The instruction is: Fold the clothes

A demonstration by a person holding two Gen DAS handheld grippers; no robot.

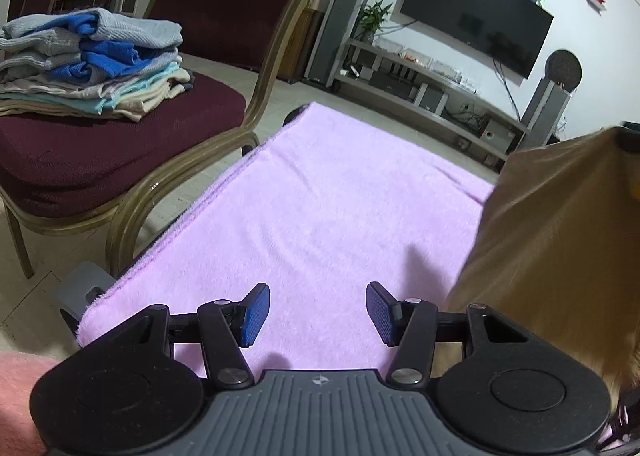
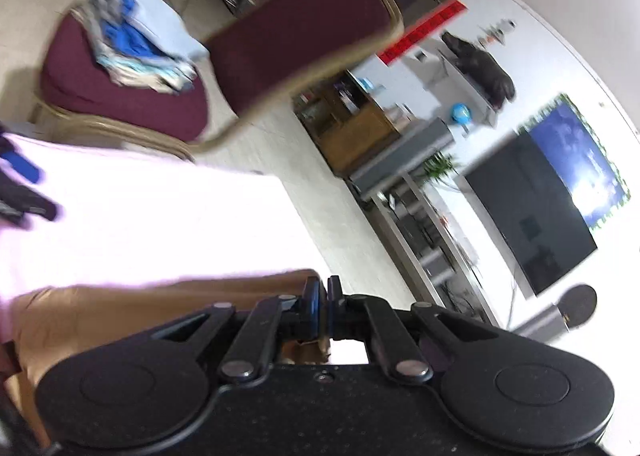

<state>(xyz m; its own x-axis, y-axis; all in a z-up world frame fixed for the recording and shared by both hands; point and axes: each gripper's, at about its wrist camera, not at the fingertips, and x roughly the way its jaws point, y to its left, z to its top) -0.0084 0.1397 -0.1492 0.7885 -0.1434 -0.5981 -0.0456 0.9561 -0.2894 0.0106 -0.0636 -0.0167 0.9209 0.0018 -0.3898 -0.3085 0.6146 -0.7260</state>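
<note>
Tan garment [image 1: 560, 240]: held aloft to the right of the left jaws; hangs as a draped sheet, top edge high, lower edge reaching down past the left gripper body. In the right wrist view the same tan cloth [image 2: 160, 304] spreads left of and below the right jaws.
Garment long axis: cannot tell; only part of the cloth is visible.
Right gripper [image 2: 322, 306]: jaws closed together, pinching an edge of the tan garment between the blue pads.
Left gripper [image 1: 318, 314]: jaws spread wide, nothing between them; blue pads [image 1: 256, 314] hover above the pink towel.
Pink towel [image 1: 320, 207]: covers the work surface ahead of the left jaws; lies flat, long axis running away from the jaws.
Chair [image 1: 120, 143]: maroon seat, left of and beyond the left jaws.
Chair contents: stack of folded clothes [image 1: 92, 63], grey, blue, pale teal and cream layers, resting on the seat.
Television [image 1: 476, 27]: wall-mounted, far ahead.
</note>
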